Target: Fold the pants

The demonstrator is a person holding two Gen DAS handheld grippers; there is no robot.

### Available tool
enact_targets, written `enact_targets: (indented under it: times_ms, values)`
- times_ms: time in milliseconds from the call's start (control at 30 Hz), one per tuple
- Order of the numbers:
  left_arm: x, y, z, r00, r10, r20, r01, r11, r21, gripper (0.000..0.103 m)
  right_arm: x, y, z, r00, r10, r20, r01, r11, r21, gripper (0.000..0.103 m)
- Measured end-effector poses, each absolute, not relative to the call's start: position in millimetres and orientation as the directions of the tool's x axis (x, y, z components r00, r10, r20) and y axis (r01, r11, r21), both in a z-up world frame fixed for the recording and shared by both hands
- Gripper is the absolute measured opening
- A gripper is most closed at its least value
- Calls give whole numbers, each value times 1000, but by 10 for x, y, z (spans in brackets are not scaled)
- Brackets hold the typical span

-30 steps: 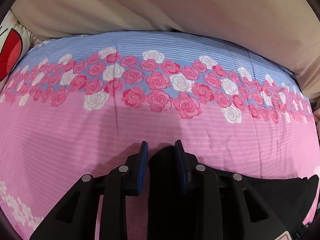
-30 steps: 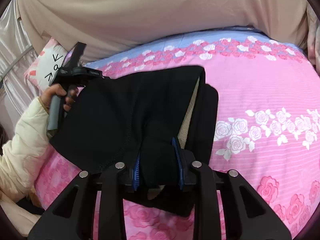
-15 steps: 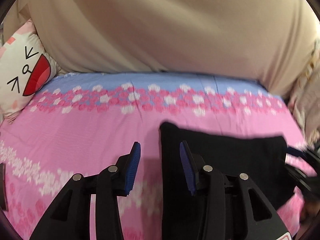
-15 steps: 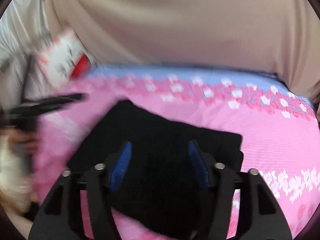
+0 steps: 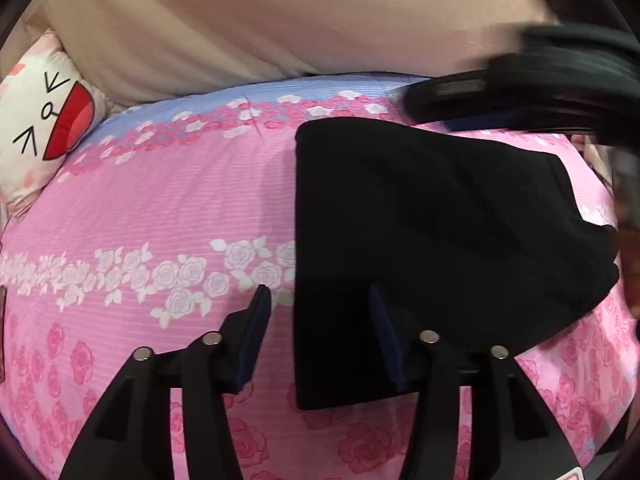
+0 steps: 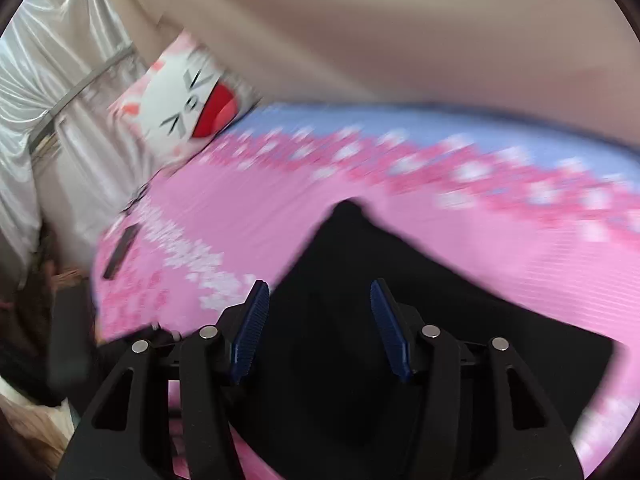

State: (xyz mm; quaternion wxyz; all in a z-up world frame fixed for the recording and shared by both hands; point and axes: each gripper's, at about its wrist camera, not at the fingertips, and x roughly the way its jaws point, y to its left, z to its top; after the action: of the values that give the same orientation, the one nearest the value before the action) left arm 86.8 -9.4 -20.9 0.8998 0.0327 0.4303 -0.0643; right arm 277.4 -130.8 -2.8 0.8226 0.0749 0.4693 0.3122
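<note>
Far left, a cartoon-face pillow (image 5: pixel 44 128) sits at the bed's back left corner, against the beige headboard (image 5: pixel 280 20). The pink rose-print bedsheet (image 5: pixel 160 208) spreads across the bed, with a blue band along its far edge. The left gripper (image 5: pixel 318 320) hangs above the sheet with fingers spread wide, holding nothing, straddling the left edge of the pants (image 5: pixel 420 240). Those black pants lie folded flat toward the bed's right side. The right gripper (image 6: pixel 316 320), blurred, hovers over the pants (image 6: pixel 360 264), fingers apart and empty too.
</note>
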Motion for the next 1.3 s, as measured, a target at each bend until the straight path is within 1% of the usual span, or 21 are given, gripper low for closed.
enact_targets:
  times_ms: [67,133,167,233,333,400,500,567,600,667,767,833,867,900,933,967,1100,1133,1200,1233,1300]
  values:
    - [869,-50,-239,617,-95,-781,130,991,-18,52,3046,-1080,-261,332,594,-732,-440,785,437,52]
    - [877,-8,-260,616,-99,-781,121,992,-31,53,3182,-946,-335,348,560,-752,-435,807,400,50]
    - [891,1,-264,616,-98,-782,117,993,-33,55,3291,-857,-420,367,508,-779,-427,836,344,49]
    - [920,22,-261,614,-97,-784,112,993,-35,56,3324,-805,-406,368,501,-783,-426,840,336,49]
    - [948,71,-257,595,-136,-792,120,990,-79,56,2947,-1126,62,491,531,-691,-420,839,346,49]
    - [948,127,-246,592,-160,-790,124,987,-107,56,2648,-1409,225,545,521,-657,-413,849,331,50]
    - [920,205,-191,592,-184,-784,129,983,-134,56,2137,-2042,127,588,408,-699,-302,912,279,51]
    - [894,205,-142,602,-182,-778,134,983,-126,56,1817,-2510,-232,561,264,-784,-163,965,207,51]
    - [882,190,-108,612,-171,-772,133,985,-113,56,1659,-2726,-301,582,299,-756,-143,953,266,43]
    - [858,134,-49,630,-165,-759,142,985,-96,56,1421,-2988,-212,613,328,-719,-61,927,371,40]
    - [832,20,37,646,-163,-746,155,985,-81,56,1046,-3007,95,697,248,-673,-59,955,290,43]
    - [786,-64,68,653,-160,-740,159,985,-72,56,1009,-2961,-19,659,233,-715,-82,968,239,44]
    - [757,-109,72,656,-155,-738,163,985,-62,56,1027,-2994,-190,614,180,-768,-64,982,179,44]
    - [738,-139,70,656,-148,-740,163,985,-53,56,1035,-3033,-306,588,156,-794,-41,986,164,58]
    - [716,-164,64,655,-141,-742,162,986,-44,56,964,-3109,-322,600,191,-777,-12,973,230,60]
    - [686,-182,65,655,-133,-743,161,986,-35,56,918,-3085,-260,614,205,-762,-4,966,257,60]
    - [607,-217,-5,645,-91,-758,131,991,-8,60,808,-2748,87,700,183,-690,-92,982,167,59]
    - [605,-233,-23,640,-90,-763,129,992,-8,60,824,-2733,77,695,183,-696,-108,983,150,60]
    - [583,-292,-36,641,-82,-763,133,991,5,61,962,-2697,-157,655,88,-751,-93,995,35,59]
    - [563,-324,-42,644,-73,-761,137,990,21,61,981,-2781,-327,628,97,-772,-85,995,56,61]
    - [539,-357,-74,647,-38,-762,139,988,69,61,904,-2975,-344,622,191,-760,-50,977,205,62]
